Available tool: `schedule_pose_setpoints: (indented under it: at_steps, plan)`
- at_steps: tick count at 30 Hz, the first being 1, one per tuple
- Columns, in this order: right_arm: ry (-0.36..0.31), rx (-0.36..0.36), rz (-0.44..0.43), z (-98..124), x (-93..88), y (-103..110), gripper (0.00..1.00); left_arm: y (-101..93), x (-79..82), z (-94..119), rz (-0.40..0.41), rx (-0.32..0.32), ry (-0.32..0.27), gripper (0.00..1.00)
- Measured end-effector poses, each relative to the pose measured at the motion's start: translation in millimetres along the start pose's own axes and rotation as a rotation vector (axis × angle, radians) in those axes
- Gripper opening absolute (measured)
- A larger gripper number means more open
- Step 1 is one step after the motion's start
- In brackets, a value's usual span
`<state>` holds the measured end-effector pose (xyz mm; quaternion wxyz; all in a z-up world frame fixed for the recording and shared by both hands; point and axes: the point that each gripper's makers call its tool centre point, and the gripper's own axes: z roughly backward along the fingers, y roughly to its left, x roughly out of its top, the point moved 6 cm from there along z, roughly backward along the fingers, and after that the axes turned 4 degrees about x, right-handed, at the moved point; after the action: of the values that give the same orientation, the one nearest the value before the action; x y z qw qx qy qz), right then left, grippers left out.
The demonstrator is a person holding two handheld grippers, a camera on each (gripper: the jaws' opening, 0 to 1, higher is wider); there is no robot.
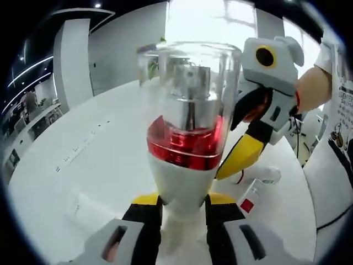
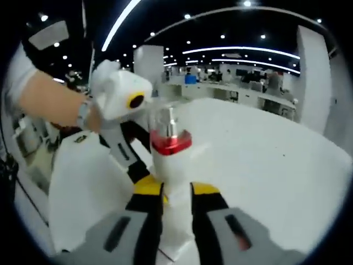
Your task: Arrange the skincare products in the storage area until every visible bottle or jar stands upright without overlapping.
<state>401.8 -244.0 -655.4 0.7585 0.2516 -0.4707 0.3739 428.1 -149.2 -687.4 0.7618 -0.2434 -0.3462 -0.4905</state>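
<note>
A white bottle (image 1: 185, 179) with a red collar and clear cap is being held upright above a white table (image 1: 94, 165), gripped on its body by the left gripper (image 1: 185, 207). In the right gripper view the same bottle (image 2: 172, 165) is being clamped between the right gripper (image 2: 176, 193) jaws too, with the left gripper (image 2: 140, 182) pressing from the left. A small white tube (image 1: 256, 190) with a red patch is lying flat on the table. The bare, glossy table (image 2: 265, 160) is being lit by ceiling light strips (image 2: 237, 52); an open office with desks (image 2: 220, 85) and white columns (image 1: 74, 61) is being shown behind it.
</note>
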Motion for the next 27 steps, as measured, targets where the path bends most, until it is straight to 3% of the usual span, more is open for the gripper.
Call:
schedule_pose_setpoints:
  at_steps: [5, 22, 27]
  plan:
    - [0.022, 0.004, 0.023, 2, -3.5, -2, 0.15, -4.9, -3.3, 2, 0.014, 0.049, -0.01, 0.29]
    - [0.059, -0.062, 0.046, 1, -5.6, -21, 0.1, -12.2, -11.1, 11, 0.059, 0.094, -0.014, 0.27]
    - [0.036, -0.072, -0.02, 5, -1.6, -20, 0.13, -8.2, -17.7, 14, 0.085, 0.113, -0.009, 0.17]
